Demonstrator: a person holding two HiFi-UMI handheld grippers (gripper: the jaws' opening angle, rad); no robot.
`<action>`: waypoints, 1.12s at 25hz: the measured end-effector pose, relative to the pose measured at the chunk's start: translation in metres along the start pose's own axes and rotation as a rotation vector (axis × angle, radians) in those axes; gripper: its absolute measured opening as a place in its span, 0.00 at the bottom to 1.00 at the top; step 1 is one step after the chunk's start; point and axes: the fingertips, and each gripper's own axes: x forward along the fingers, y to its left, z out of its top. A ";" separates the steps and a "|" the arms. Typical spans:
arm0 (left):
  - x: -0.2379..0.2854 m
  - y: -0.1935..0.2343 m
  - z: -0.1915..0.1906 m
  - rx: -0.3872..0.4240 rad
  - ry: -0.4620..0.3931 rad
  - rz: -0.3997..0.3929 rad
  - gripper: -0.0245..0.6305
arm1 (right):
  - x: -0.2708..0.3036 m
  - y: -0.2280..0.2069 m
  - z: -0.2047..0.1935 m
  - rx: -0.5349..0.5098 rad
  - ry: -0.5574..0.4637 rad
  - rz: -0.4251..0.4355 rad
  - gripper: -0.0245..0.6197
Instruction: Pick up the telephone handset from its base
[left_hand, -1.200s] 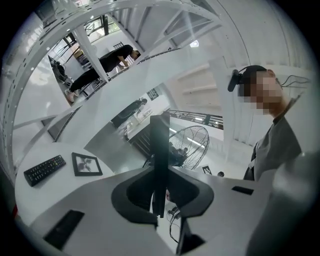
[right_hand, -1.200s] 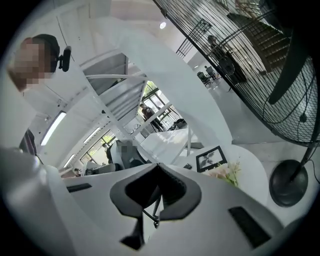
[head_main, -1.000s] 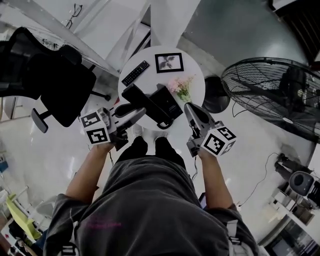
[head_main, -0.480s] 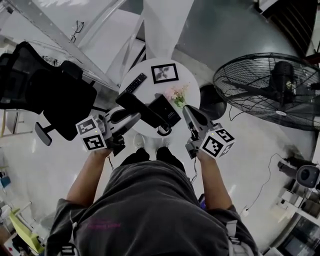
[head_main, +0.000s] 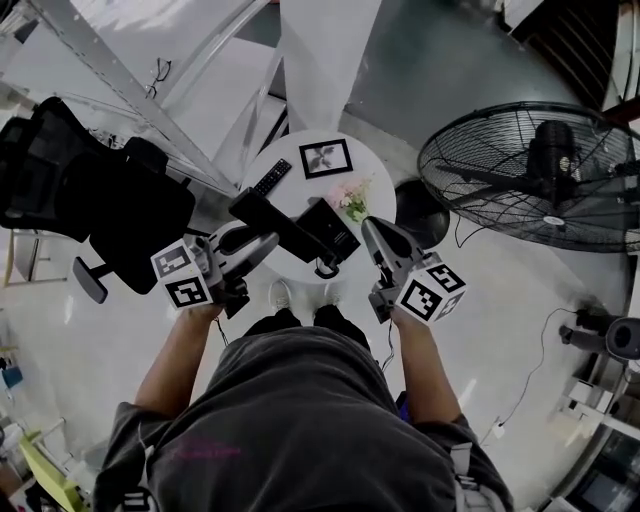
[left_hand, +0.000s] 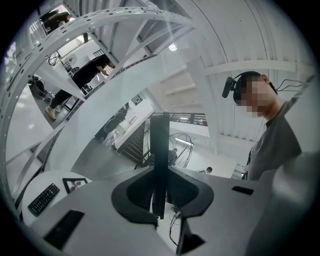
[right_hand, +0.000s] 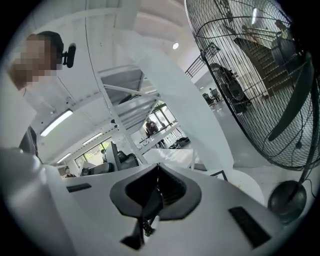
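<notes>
The black telephone handset (head_main: 272, 220) is a long bar held crosswise above the round white table (head_main: 378, 172). My left gripper (head_main: 270, 236) is shut on it; in the left gripper view the handset (left_hand: 160, 145) stands upright between the pads of that gripper (left_hand: 161, 175). The black telephone base (head_main: 332, 228) hangs beside it, over the table's near edge. My right gripper (head_main: 368, 228) touches its right side. In the right gripper view that gripper (right_hand: 157, 189) is shut on a thin black edge of the base (right_hand: 144, 212), with the coiled cord (right_hand: 146, 228) below.
On the table lie a black remote (head_main: 268, 178), a framed picture (head_main: 326, 158) and pink flowers (head_main: 350, 198). A large floor fan (head_main: 540, 175) stands at the right, a black office chair (head_main: 100, 205) at the left. White steel beams cross behind the table.
Both grippers have risen with the handset and the base. The table below looks smaller and farther off than a second ago.
</notes>
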 end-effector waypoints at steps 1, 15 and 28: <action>0.000 -0.001 0.000 0.002 0.000 0.000 0.16 | 0.000 0.001 0.000 -0.004 0.000 0.001 0.07; -0.005 -0.010 -0.001 0.013 0.001 0.004 0.16 | 0.005 0.017 -0.006 -0.048 0.025 0.033 0.07; -0.005 -0.017 -0.003 0.017 -0.007 0.006 0.16 | 0.004 0.020 -0.008 -0.046 0.033 0.045 0.07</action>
